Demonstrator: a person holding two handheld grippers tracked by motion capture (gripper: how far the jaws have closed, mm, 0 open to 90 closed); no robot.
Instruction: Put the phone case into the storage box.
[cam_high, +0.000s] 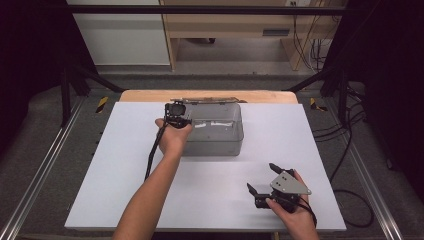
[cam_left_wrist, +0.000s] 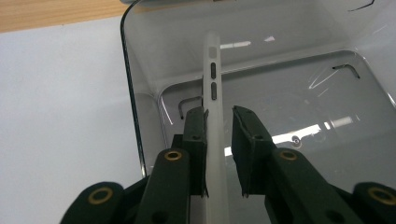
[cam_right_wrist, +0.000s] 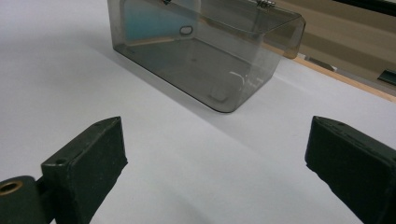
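Translucent phone case (cam_left_wrist: 215, 116) between left gripper (cam_left_wrist: 219, 140) pads over box (cam_high: 235, 131); right gripper (cam_high: 261, 177) wide.

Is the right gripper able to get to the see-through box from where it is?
Probably yes. The right gripper is open, and bare white table lies between it and the box. The left gripper works at the box's far left end.

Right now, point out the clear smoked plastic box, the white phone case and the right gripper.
clear smoked plastic box (cam_high: 235, 145), high view, front wall.
white phone case (cam_left_wrist: 214, 88), left gripper view, side edge with button slots.
right gripper (cam_high: 261, 177), high view, between its open jaws.
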